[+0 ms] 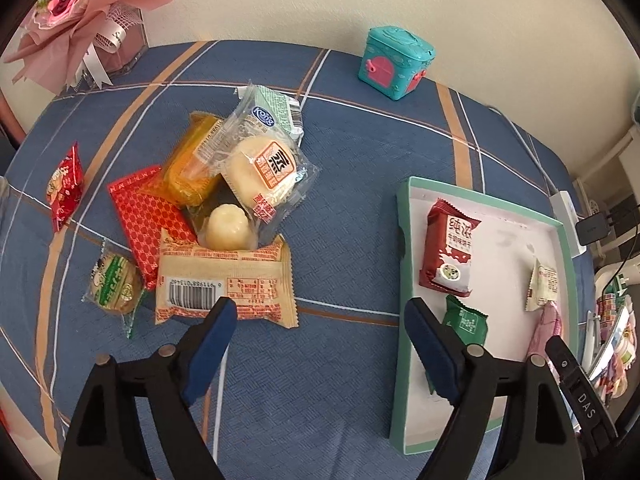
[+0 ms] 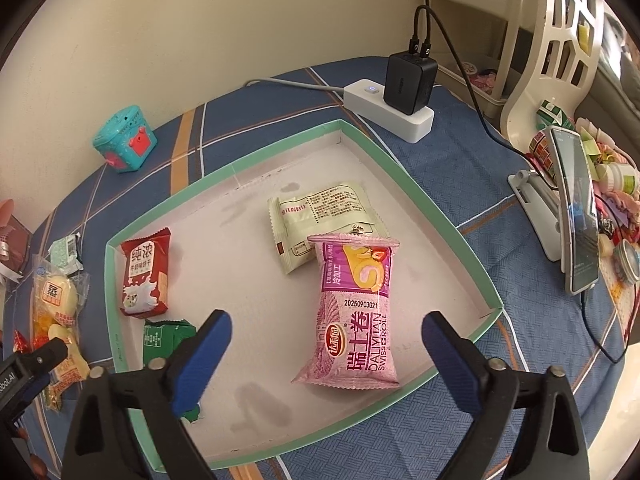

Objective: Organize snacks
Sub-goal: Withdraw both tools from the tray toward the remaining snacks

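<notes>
Sorting is sitting partway done: four packets are lying in the green-rimmed tray (image 2: 362, 134), namely a pink Swiss roll packet (image 2: 356, 316) near the centre, a cream packet (image 2: 320, 220) touching it at 11 o'clock, a dark red milk biscuit packet (image 2: 144, 276) at 9 o'clock and a green packet (image 2: 164, 334) at 8 o'clock. Eight snacks are waiting on the blue checked cloth (image 1: 360, 160), well apart from the tray at its 9 o'clock: a beige barcoded bar (image 1: 226, 284), a clear-wrapped steamed cake (image 1: 264, 172), a small white pastry (image 1: 226, 226), an orange cake packet (image 1: 192, 164), a mint-green packet (image 1: 276, 110), a red patterned packet (image 1: 144, 216), a small red packet (image 1: 64, 188) and a round biscuit (image 1: 114, 284). The left gripper (image 1: 320, 320) is hanging with jaws wide and empty between pile and tray, the beige bar just beyond its left finger. The right gripper (image 2: 326, 334) is hovering over the tray, jaws spread wide around the Swiss roll's lower end without pressing it, so the roll seems already placed. One teal toy box (image 1: 396, 62) is standing at 12 o'clock on the cloth.
</notes>
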Tool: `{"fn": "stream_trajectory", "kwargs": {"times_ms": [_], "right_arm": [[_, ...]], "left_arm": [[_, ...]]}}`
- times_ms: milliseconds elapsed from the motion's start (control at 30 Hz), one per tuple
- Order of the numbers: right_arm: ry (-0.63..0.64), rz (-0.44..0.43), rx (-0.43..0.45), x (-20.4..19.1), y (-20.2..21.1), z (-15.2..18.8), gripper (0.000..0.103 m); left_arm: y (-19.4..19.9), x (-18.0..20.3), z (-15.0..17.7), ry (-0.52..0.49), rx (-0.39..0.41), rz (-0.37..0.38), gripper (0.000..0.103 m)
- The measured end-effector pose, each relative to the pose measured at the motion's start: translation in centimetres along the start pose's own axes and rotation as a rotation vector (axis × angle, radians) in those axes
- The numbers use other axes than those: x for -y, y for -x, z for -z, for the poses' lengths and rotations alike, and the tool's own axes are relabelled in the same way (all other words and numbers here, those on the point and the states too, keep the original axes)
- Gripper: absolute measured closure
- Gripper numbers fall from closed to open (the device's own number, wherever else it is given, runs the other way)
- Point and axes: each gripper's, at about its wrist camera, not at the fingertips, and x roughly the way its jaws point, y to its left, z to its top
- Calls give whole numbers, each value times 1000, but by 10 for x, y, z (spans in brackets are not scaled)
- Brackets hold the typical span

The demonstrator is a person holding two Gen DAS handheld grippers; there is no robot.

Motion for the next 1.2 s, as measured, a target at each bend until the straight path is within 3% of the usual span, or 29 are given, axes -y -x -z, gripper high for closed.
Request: {"fn": "stream_trajectory", "kwargs": {"times_ms": [200, 733, 1200], "right_arm": [[33, 6, 8, -3, 0, 1, 0], [119, -27, -2, -28, 3, 12, 0], [303, -109, -32, -96, 8, 41, 0]], "left_arm": [[1, -1, -1, -35, 25, -40, 8], [12, -37, -10, -115, 47, -130, 7], [36, -118, -12, 1, 74, -232, 7]]}}
